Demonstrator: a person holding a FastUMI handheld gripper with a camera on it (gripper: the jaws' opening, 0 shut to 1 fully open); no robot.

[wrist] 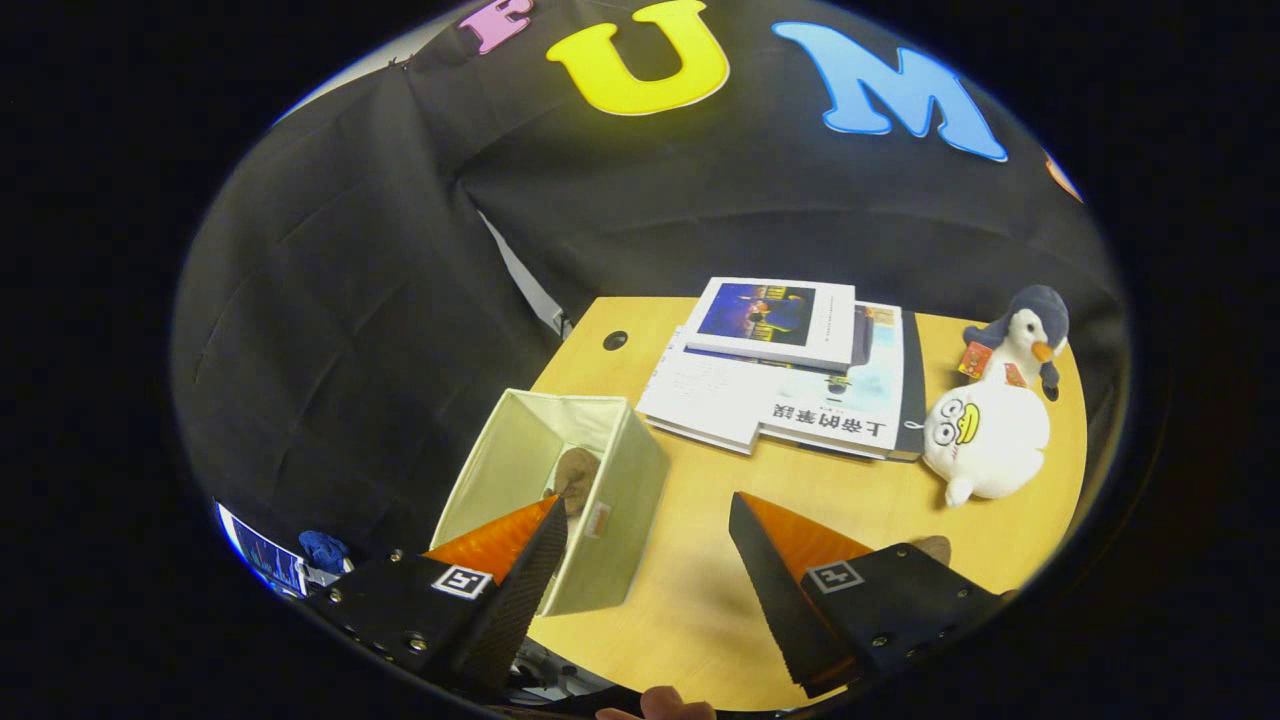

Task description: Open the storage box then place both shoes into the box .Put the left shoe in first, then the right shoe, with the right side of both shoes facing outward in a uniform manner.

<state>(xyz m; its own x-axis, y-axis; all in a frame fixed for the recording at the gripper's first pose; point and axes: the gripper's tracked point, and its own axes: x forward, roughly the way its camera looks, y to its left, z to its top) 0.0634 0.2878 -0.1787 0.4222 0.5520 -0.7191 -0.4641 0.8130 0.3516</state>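
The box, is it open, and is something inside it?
Open. The storage box has no lid on, and one brown shoe sits inside. The tongs hover open over the table, holding nothing.

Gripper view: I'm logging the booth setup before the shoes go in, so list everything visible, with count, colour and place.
storage box: one, cream fabric, open, on the table just ahead of the fingers
brown item: one, inside the storage box, possibly a shoe, cannot tell
books: a stack, white covers, beyond the fingers
white plush toy: one, beside the books
penguin plush: one, grey and white, behind the white plush toy
table: one, light wood
gripper: one, fingers open, holding nothing
fingertip: a person's, below the gripper
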